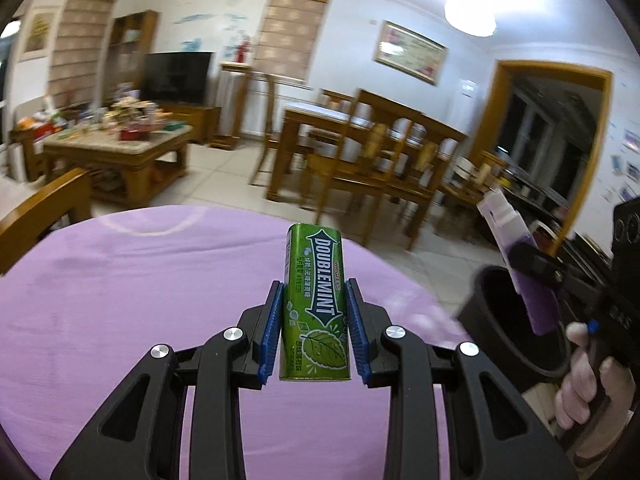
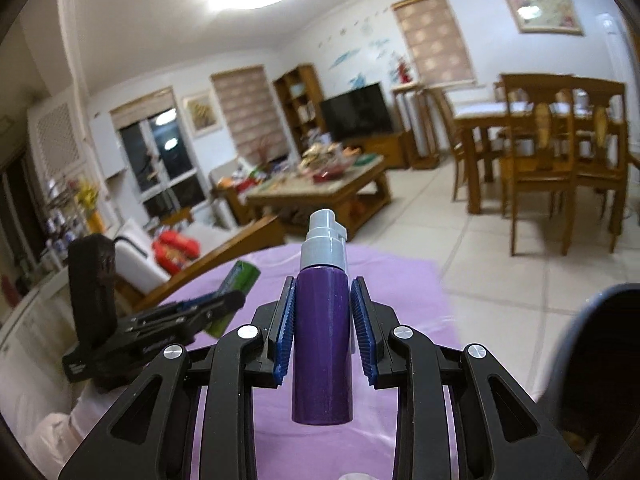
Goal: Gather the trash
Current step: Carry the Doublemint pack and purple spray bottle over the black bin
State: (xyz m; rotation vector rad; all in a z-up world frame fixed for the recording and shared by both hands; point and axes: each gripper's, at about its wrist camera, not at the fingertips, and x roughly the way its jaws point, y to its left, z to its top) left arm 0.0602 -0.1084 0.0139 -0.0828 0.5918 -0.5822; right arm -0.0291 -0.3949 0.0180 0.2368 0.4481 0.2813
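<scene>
Left gripper (image 1: 314, 330): blue ribbed fingers (image 1: 270, 336) clenched on green Doublemint gum tin (image 1: 315, 308), long axis along fingers, held above purple-clothed counter (image 1: 120, 300).

Right gripper (image 2: 323, 330): clamped on purple spray bottle with grey pump top (image 2: 323, 344), same orientation.

Dark round bin (image 1: 516, 324) just right of counter edge. Judgement: right gripper nearer bin; bottle likely drops first, tin must travel rightward.
</scene>
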